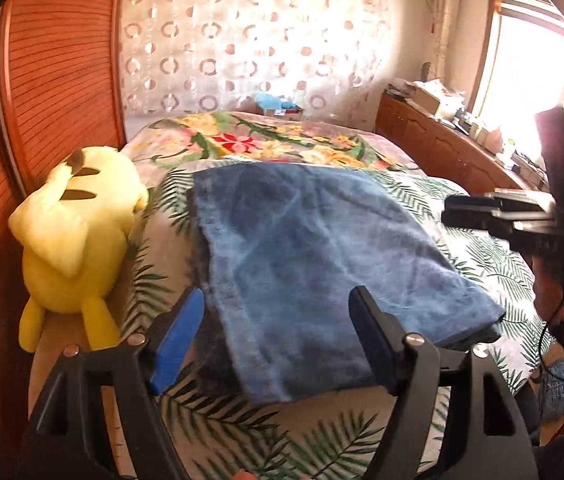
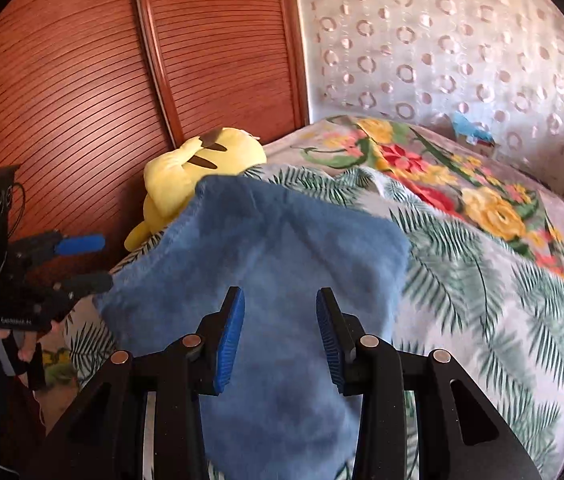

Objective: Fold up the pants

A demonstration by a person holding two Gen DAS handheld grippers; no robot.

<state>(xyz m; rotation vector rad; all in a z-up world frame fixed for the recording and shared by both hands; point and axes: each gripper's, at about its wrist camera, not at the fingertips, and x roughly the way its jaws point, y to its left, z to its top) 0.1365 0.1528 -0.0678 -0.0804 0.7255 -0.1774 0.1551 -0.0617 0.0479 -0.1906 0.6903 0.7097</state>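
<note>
Blue denim pants (image 1: pixel 322 256) lie folded into a flat stack on the bed; they also show in the right wrist view (image 2: pixel 282 264). My left gripper (image 1: pixel 278 300) is open and empty, hovering just above the near edge of the pants. It also shows in the right wrist view (image 2: pixel 94 260) at the left, by the pants' left edge. My right gripper (image 2: pixel 280 300) is open and empty above the pants. It shows in the left wrist view (image 1: pixel 454 210) at the right, above the pants' right side.
The bed has a palm-leaf sheet (image 1: pixel 242 432) and a floral blanket (image 1: pixel 266 140) farther back. A yellow plush toy (image 1: pixel 78 240) lies at the bed's left edge against a wooden slatted wall (image 1: pixel 62 80). A wooden cabinet (image 1: pixel 450 148) with clutter stands at the right under a window.
</note>
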